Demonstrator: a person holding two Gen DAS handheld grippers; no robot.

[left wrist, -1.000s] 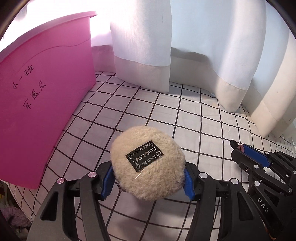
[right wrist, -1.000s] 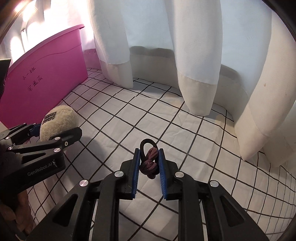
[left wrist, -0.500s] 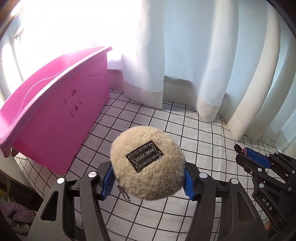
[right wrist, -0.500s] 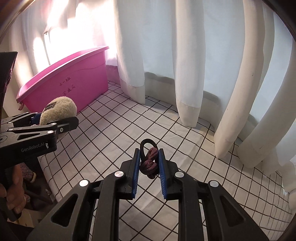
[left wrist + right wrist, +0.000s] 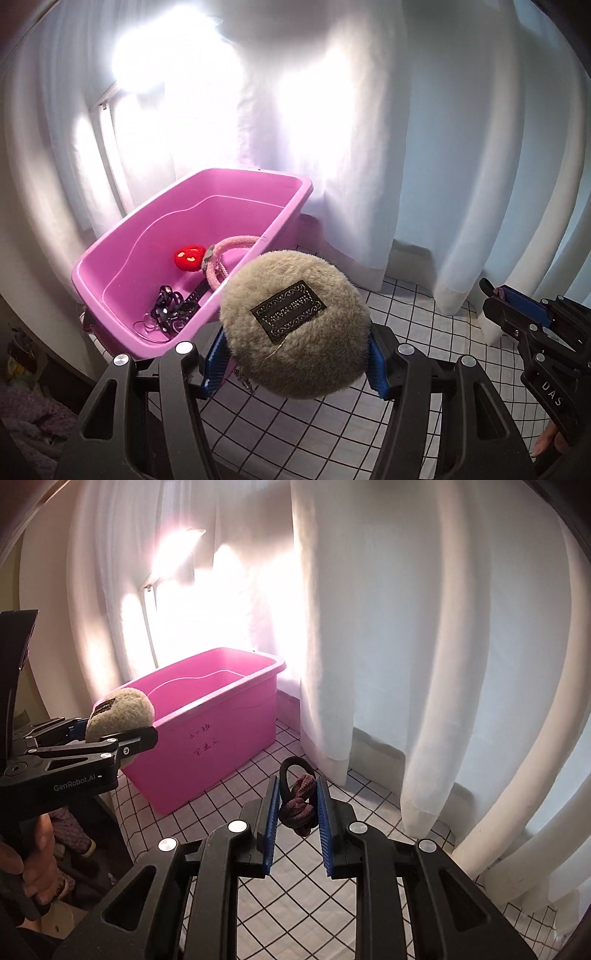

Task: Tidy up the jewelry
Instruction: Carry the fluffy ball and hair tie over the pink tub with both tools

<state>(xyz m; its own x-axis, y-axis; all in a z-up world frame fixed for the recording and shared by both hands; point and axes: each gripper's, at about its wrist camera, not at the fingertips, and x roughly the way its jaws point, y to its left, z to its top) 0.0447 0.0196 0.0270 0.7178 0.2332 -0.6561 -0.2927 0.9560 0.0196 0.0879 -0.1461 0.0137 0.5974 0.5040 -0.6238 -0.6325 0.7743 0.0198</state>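
Left gripper is clamped on a round fuzzy beige pouch, blue pads pressed into its two sides, the black embroidered label facing up and a thin chain dangling just under the left pad. Held in the air, that pouch sits beside the near rim of the pink tub, which lies ahead and to the left of the jaws. Down in the tub: a red plush heart, a pink fuzzy hoop leaning against the near wall, and a dark tangle of jewelry on the floor of it. Over on the other side, the right gripper pinches a maroon knotted scrunchie between its blue pads, with a black elastic loop poking up just past the tips. From that camera the tub sits ahead and to the left of the jaws, handwriting on its side wall, and the left gripper with its pouch shows at the tub's near left end. Beneath both tools stretches the white cloth with a black grid, and white curtains hang straight ahead.
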